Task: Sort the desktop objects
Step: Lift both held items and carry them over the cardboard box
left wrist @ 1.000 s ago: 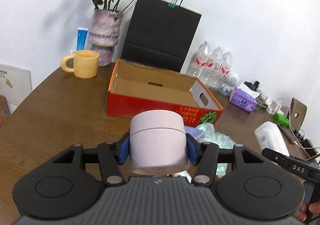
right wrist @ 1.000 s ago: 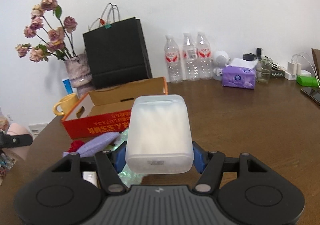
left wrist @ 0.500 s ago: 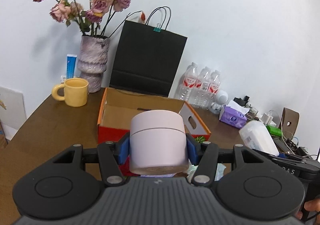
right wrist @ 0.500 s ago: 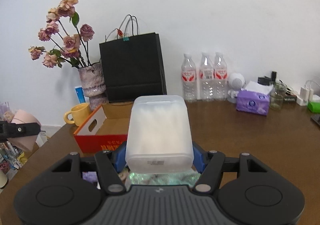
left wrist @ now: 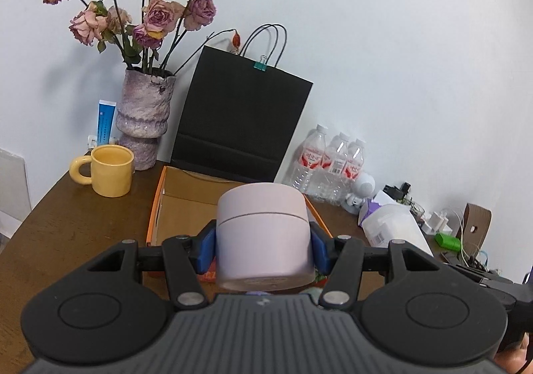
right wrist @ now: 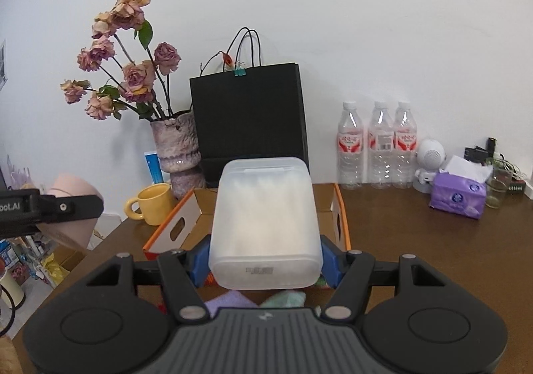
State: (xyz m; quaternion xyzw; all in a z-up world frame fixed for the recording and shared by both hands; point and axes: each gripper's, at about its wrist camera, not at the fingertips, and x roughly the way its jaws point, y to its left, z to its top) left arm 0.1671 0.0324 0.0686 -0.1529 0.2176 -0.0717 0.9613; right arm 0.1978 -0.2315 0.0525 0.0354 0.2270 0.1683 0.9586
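Clearly, in the left wrist view the left tongs (left wrist: 263,237) are clenched on a pink round jar (left wrist: 263,234), held up above the counter (left wrist: 66,234); just ahead and below lies the open orange cardboard box (left wrist: 156,207), its visible floor bare.

From the right wrist view, the right tongs (right wrist: 265,257) grip a frosted plastic box (right wrist: 265,227), likewise aloft, the same cardboard box (right wrist: 173,227) directly beyond. Judging by this, both items are picked up but neither is stowed; lowering and releasing remain.
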